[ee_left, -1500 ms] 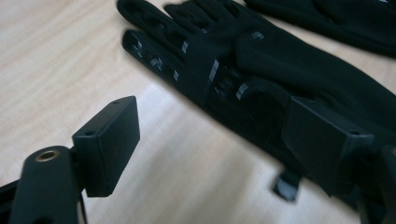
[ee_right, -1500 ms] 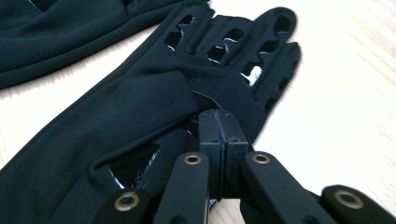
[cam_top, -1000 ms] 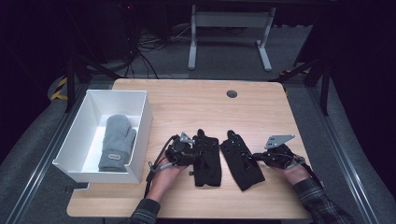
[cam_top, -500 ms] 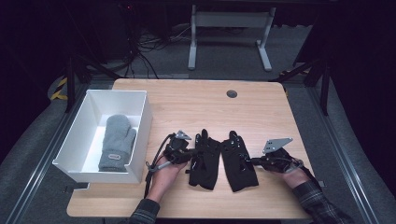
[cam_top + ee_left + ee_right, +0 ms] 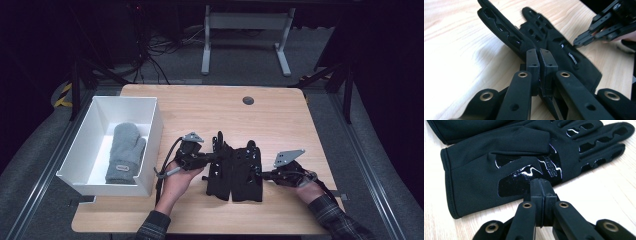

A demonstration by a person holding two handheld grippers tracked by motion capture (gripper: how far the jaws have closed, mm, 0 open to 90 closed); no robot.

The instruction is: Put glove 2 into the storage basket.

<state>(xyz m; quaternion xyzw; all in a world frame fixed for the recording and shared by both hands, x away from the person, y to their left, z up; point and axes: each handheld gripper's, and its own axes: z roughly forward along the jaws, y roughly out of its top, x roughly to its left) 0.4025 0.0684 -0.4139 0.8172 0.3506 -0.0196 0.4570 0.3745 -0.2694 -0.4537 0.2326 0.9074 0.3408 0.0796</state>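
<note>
1. The tabletop (image 5: 280,120) is pale wood, smooth enough that fabric should slide on it rather than catch.
2. A white box (image 5: 155,127) stands at the tabletop's 9 o'clock side, open at the top, with a grey mitten (image 5: 125,152) lying flat inside. It looks thick, woolly and soft.
3. Two black gloves lie side by side, overlapping at their inner edges, toward 6 o'clock from the tabletop's middle, with fingers pointing to 12 o'clock.
4. The left glove (image 5: 218,167) is thin, limp cloth. It should weigh almost nothing and fold wherever it is lifted. Its edge rises off the wood in the left gripper view, so it drapes rather than holds shape.
5. The right glove (image 5: 246,172) lies flat with its cuff toward 6 o'clock. Glossy rubbery print crosses its palm and fingers, and it probably grips better than the bare knit around it.
6. The left gripper (image 5: 539,56) has its jaws clamped on the left glove's edge near the thumb side. The jaws have just been closing on that fabric.
7. The right gripper (image 5: 541,185) has its jaws pressed together at the right glove's 3 o'clock edge. I cannot tell whether any cloth is caught.
8. The best hold, I judge, is the doubled cuff hem or a palm edge, pinched deep so the cloth cannot slip out.
</note>
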